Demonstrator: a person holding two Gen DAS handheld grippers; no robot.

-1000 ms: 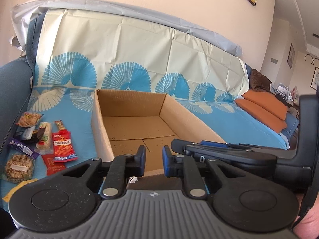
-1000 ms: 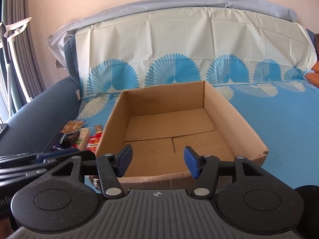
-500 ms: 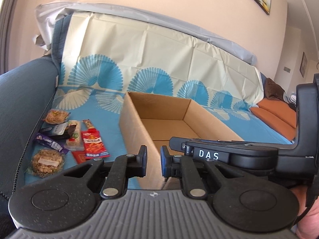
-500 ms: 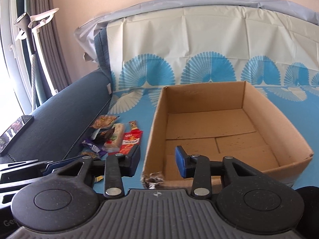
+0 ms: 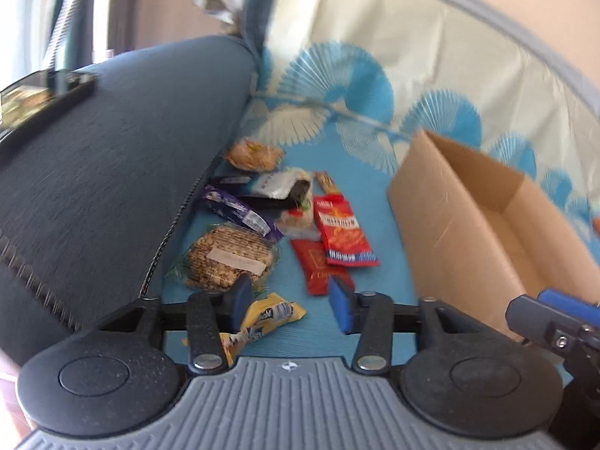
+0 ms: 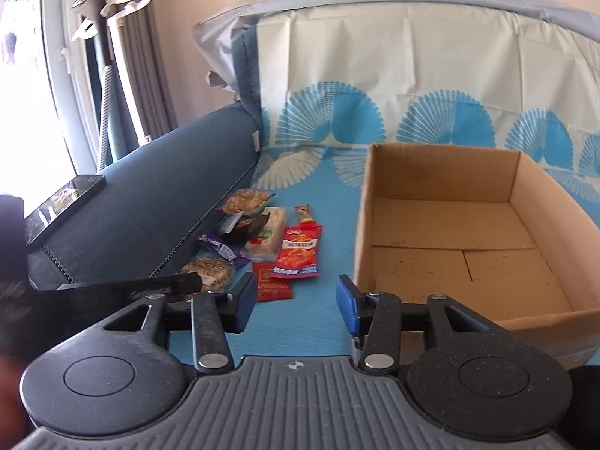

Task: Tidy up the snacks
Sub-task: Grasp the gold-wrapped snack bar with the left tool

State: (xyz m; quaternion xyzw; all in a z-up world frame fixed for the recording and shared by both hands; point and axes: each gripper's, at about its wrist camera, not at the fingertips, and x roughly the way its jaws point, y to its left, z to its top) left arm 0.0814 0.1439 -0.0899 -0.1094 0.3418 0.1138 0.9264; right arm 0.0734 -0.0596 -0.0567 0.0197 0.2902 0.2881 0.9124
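The left gripper [image 5: 287,302] is wide open with nothing in it, nearer than the right one, and the yellow snack [image 5: 272,315] lies just below it, pointing sideways.

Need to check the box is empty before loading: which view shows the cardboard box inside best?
Right wrist view: the cardboard box sits sharp, its whole floor visible and bare. The left wrist view is blurred, showing mostly its outer side wall and a sliver of floor.
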